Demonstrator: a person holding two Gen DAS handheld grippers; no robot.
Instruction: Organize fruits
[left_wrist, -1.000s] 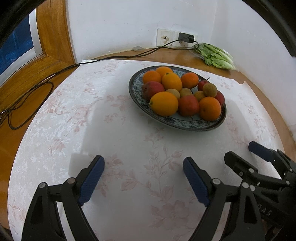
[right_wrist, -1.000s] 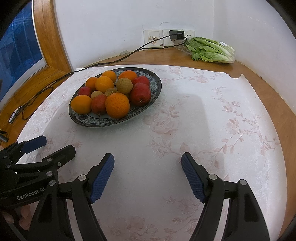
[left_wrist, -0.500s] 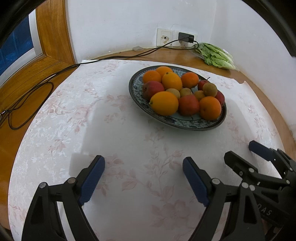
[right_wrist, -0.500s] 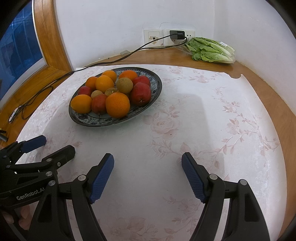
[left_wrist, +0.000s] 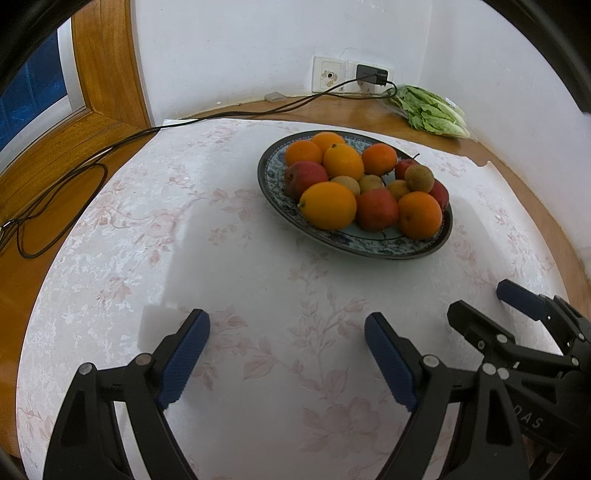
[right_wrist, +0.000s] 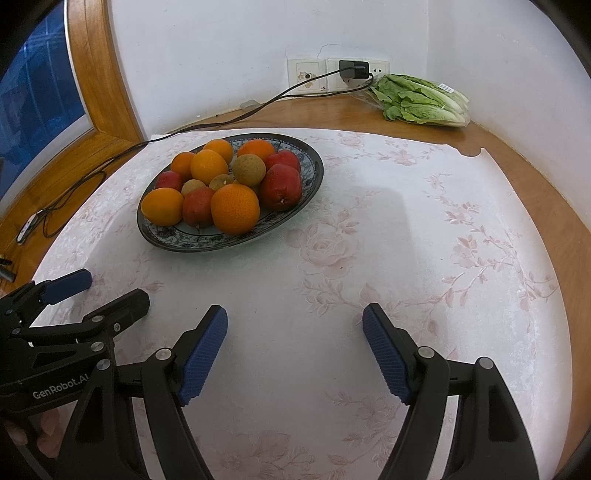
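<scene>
**Fruit piled on one plate, both grippers open above the cloth**

Blue-patterned and oval, the plate (left_wrist: 354, 243) stands on a white cloth (left_wrist: 184, 240) with pale pink flowers, which covers a round wooden table (right_wrist: 517, 155). All the fruit is on this plate: several oranges (left_wrist: 328, 205), some red fruits (left_wrist: 376, 209) and a few small brownish ones (left_wrist: 419, 178), heaped close so that they touch each other. Nothing lies on the cloth around the plate.

From the left wrist view, the left gripper (left_wrist: 287, 332) hangs over the bare cloth, near the plate but apart from it. Its blue pads (left_wrist: 183, 360) stand wide and nothing is between them. The right gripper (right_wrist: 295, 328) is beside it, also over bare cloth, with the jaws wide and empty. In the right wrist view the plate is ahead and to the left.

At the back of the table, against the white wall, a bag of lettuce (right_wrist: 421, 99) lies in the corner. A black charger (right_wrist: 354, 70) sits in a wall socket, and its cable (left_wrist: 110, 147) runs over the table toward the wooden window frame (left_wrist: 107, 74).
</scene>
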